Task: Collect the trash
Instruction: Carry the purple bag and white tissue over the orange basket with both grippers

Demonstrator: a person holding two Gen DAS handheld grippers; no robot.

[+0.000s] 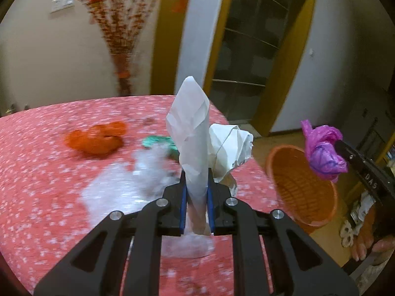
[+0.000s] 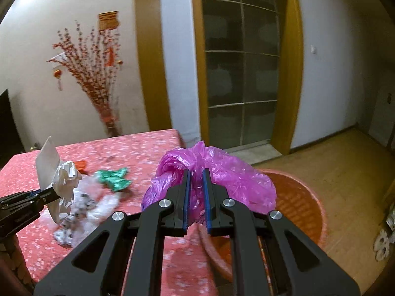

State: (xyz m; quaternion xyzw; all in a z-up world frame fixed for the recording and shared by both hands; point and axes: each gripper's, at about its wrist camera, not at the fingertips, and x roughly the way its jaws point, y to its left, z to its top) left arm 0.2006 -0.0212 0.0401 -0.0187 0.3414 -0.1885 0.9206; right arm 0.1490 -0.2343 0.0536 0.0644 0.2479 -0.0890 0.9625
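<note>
Left wrist view: the left gripper (image 1: 196, 185) is clamped on crumpled white paper (image 1: 195, 133) held above a red flowered tablecloth (image 1: 44, 172), where an orange scrap (image 1: 96, 138), a green wrapper (image 1: 158, 141) and clear plastic (image 1: 128, 180) lie, with an orange basket (image 1: 301, 185) on the floor to the right. Right wrist view: the right gripper (image 2: 196, 192) is clenched on a purple plastic bag (image 2: 222, 172), held over the table's edge beside the basket (image 2: 303, 204).
</note>
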